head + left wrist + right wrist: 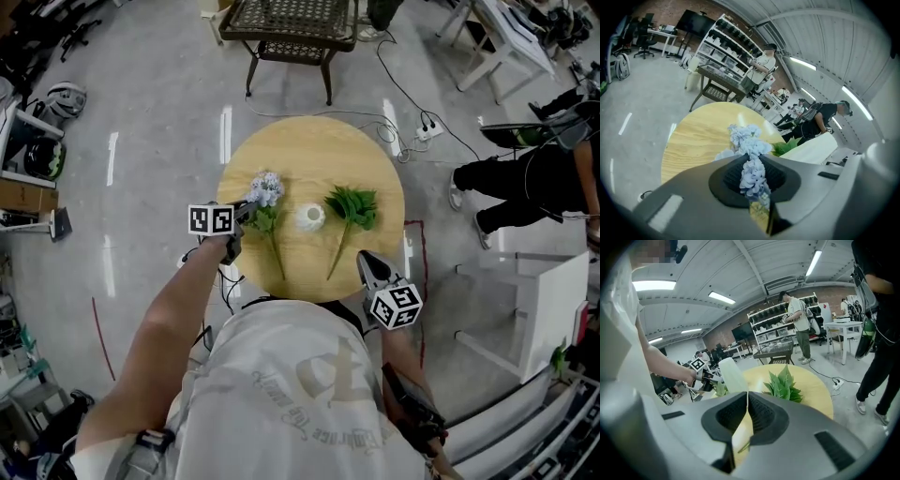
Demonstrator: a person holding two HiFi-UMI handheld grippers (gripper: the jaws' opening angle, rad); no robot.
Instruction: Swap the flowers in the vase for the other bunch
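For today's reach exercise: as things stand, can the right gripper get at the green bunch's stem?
Probably yes. The green bunch lies flat on the table, its stem pointing toward the right gripper, with nothing between them; the vase stands aside. The jaws are shut, so they must open first.

Round wooden table (pixel 309 150): placed mid-scene on a grey floor.
White vase (pixel 310 217): stood upright near the table's centre.
Pale blue flower bunch (pixel 266 189): found just left of the vase, stem trailed toward the near edge, gripped below the bloom by the left gripper (pixel 248 213).
Green leafy bunch (pixel 353 207): laid just right of the vase, stem pointed near.
Right gripper (pixel 365 256): held over the near right rim, jaws drawn together.
Metal lattice table (pixel 291 23): set beyond, far side.
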